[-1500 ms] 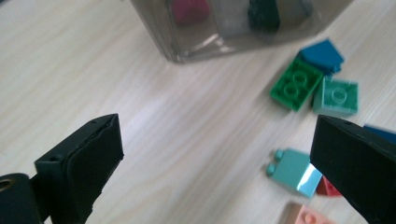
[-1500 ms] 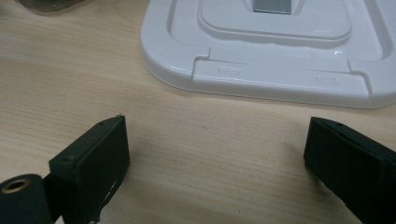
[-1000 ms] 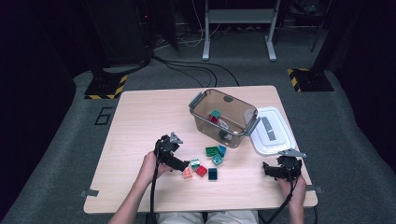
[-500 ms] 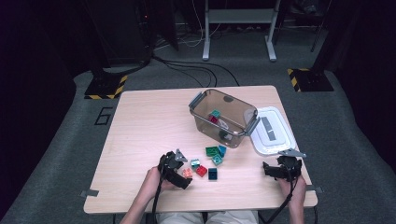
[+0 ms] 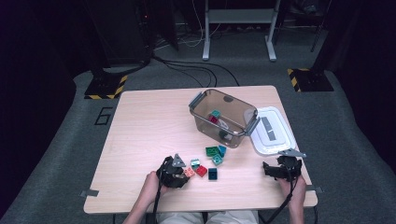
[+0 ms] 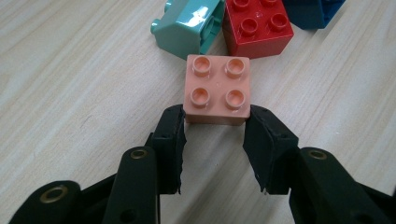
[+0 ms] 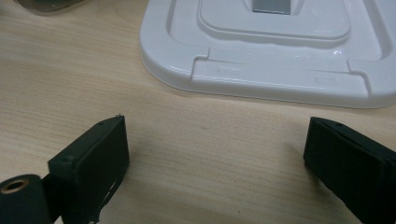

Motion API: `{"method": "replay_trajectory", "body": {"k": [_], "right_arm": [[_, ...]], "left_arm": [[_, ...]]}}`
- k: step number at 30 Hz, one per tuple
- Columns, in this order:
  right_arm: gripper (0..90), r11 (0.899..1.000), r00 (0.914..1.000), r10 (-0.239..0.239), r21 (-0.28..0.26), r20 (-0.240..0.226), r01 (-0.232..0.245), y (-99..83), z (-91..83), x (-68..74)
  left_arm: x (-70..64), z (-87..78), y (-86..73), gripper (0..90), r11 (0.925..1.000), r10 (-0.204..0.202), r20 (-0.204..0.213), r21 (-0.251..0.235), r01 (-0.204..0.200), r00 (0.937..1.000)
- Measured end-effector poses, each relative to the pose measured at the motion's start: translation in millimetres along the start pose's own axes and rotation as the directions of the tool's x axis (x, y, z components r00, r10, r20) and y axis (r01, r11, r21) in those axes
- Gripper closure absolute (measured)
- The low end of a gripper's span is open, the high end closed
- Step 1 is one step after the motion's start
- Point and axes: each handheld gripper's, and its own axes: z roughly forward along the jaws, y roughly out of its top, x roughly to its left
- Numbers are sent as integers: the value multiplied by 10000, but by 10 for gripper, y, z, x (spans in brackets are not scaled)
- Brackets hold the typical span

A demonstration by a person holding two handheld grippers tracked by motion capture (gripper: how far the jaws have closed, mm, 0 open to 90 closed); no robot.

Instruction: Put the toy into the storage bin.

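A peach four-stud brick (image 6: 217,90) sat on the wooden table (image 5: 144,130), its near edge pinched between the two jaw tips of the left gripper (image 6: 215,135), which had closed on the brick's lower sides only. Just beyond it lay a mint piece (image 6: 189,25) tipped on its side, a red brick (image 6: 257,25) and a dark blue one (image 6: 310,9), all close together. With so shallow a bite, the brick seemed likely to pivot or slip out on lifting, and a drag could nudge the red neighbour. The high view showed about seven loose bricks near the table's middle, one clear bin (image 5: 224,116) holding at least two more, and one white lid (image 5: 273,133) beside it. The right gripper (image 7: 215,154) rested near that lid, jaws spread wide and empty.
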Motion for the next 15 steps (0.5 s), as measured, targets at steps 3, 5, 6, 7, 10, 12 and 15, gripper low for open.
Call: {"method": "replay_trajectory", "body": {"k": [3,5,6,7,10,12,15], "right_arm": [[62,10000,10000,15,2,19,-15,1,0,1],[62,10000,10000,17,1,18,-17,1,0,1],[62,10000,10000,17,1,18,-17,1,0,1],[62,10000,10000,16,-2,19,-16,1,1,1],[62,10000,10000,11,-2,18,-11,1,0,1],[62,10000,10000,11,12,17,-11,1,0,1],[62,10000,10000,14,4,19,-14,1,0,1]], "left_arm": [[-18,-2,-19,584,9999,-12,-171,-171,9,9999],[-13,-7,-32,586,9998,-46,-139,-218,43,9999],[-13,-7,-32,586,9998,-46,-139,-218,43,9999],[-13,-11,-46,587,9996,-128,-106,-264,125,9999],[-5,-34,-51,587,9996,-122,-68,-262,120,9999],[-3,-40,-51,587,9994,-132,-79,-334,130,9999],[29,-86,-29,587,9990,-174,-105,-410,170,9998]]}}
